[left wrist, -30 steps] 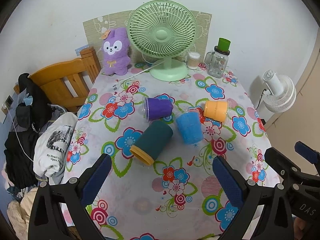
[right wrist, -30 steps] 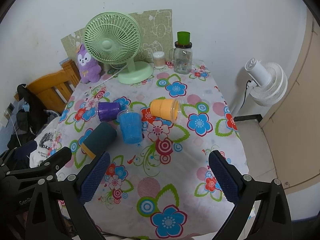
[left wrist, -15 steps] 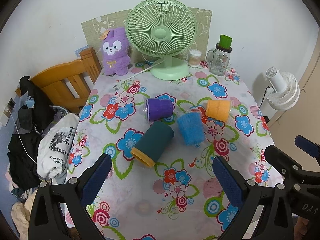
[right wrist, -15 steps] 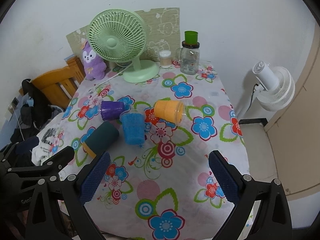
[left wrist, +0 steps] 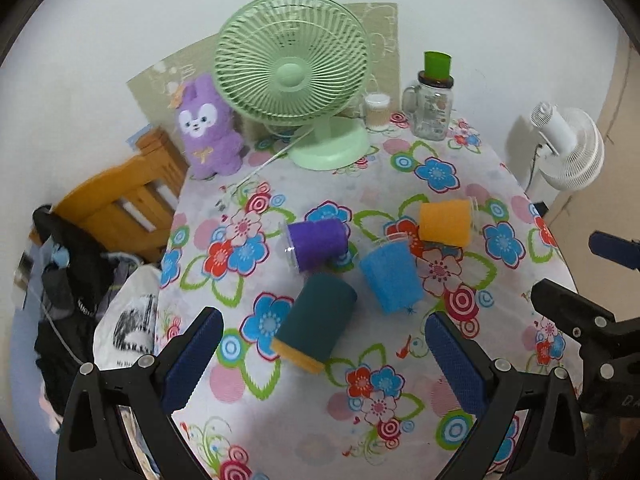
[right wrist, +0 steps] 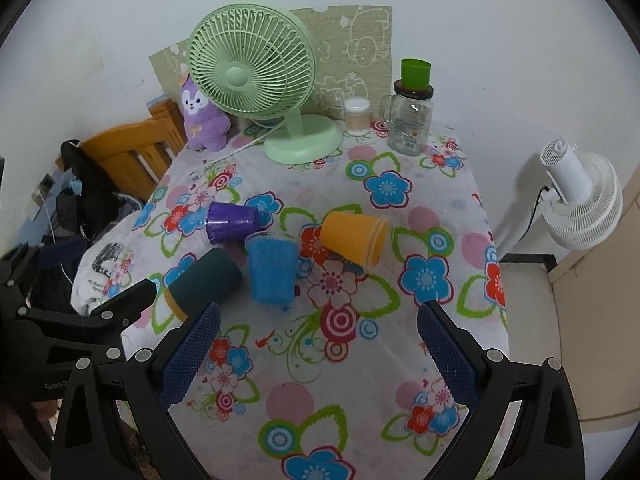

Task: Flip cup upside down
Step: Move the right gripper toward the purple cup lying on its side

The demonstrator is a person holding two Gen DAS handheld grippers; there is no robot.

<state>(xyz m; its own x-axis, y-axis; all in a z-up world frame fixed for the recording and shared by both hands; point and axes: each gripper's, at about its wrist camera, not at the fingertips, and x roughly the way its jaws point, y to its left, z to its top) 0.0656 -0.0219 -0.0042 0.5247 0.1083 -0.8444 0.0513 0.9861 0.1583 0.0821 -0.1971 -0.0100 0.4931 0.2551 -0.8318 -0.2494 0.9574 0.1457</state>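
Left wrist view is showing the left gripper (left wrist: 322, 354) hovering above a table (left wrist: 304, 432) covered in a bright flowered cloth, its two blue-padded fingers spread wide and pinching nothing. Four cups are lying on their sides in a loose cluster near the middle of the table. A dark teal cup (left wrist: 318, 320) with a yellow rim is lying nearest, between the spread fingers in this view, its rim pointing toward the camera. Just beyond it a purple cup (left wrist: 318, 242) and a blue cup (left wrist: 390, 278) are lying close together, and an orange cup (left wrist: 445, 223) is lying farther right.

Right wrist view is showing the right gripper (right wrist: 318, 354), also spread wide and gripping nothing, hanging over bare cloth nearer than the cups.

At the far edge a green desk fan (left wrist: 292, 76) is standing, with a purple plush rabbit (left wrist: 208, 128) to its left and a glass jar (left wrist: 434, 106) to its right.
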